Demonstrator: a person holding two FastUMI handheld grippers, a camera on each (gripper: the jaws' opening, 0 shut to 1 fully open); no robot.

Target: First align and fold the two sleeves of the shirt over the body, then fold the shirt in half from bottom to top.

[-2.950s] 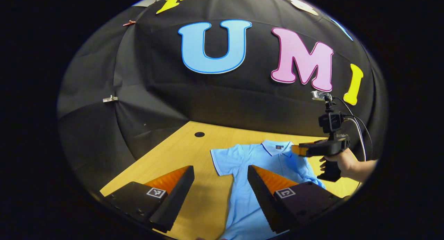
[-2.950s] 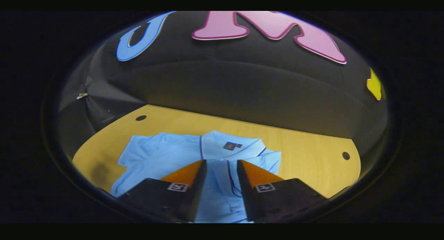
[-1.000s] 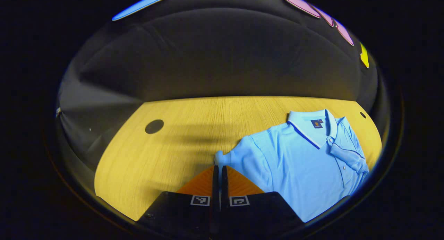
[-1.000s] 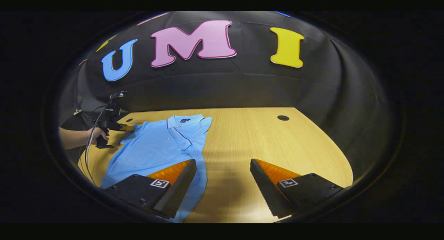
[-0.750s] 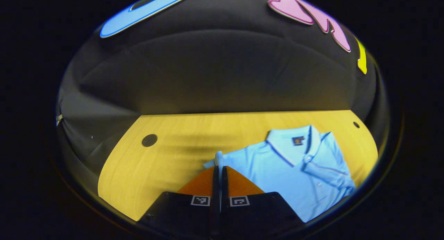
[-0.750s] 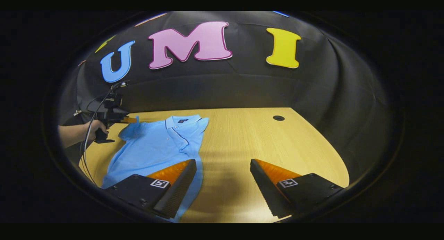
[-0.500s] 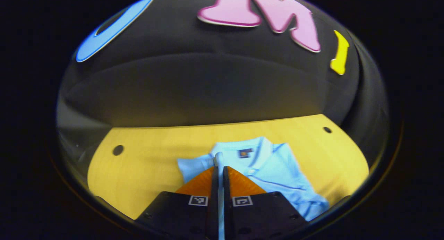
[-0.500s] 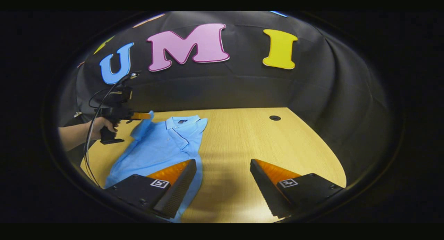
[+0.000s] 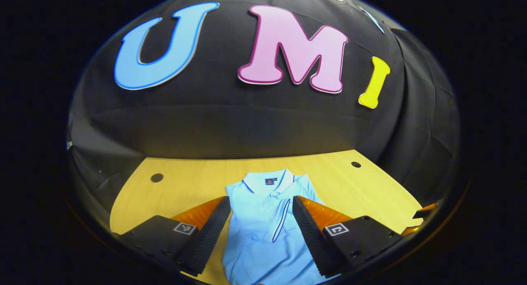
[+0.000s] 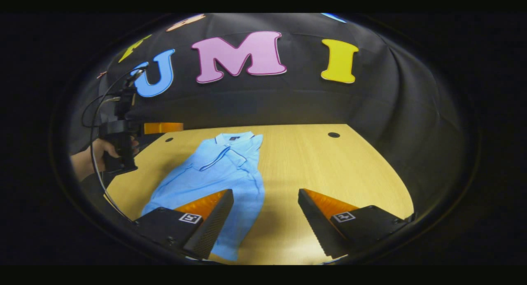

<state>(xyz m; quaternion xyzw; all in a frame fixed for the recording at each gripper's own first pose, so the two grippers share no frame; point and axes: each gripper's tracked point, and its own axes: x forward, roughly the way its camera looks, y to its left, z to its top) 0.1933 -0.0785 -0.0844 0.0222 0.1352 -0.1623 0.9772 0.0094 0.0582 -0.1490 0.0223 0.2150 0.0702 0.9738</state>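
While the light blue polo shirt [image 9: 263, 219] lies flat on the wooden table [image 9: 181, 186], collar toward the booth wall and both sleeves folded over its body, the left gripper [image 9: 260, 225] hovers above its middle with jaws spread wide and nothing between them. Off the shirt's right edge, the right gripper [image 10: 265, 221] hangs over bare table, jaws likewise wide apart and empty, its inner finger [image 10: 210, 223] overlapping the cloth's hem
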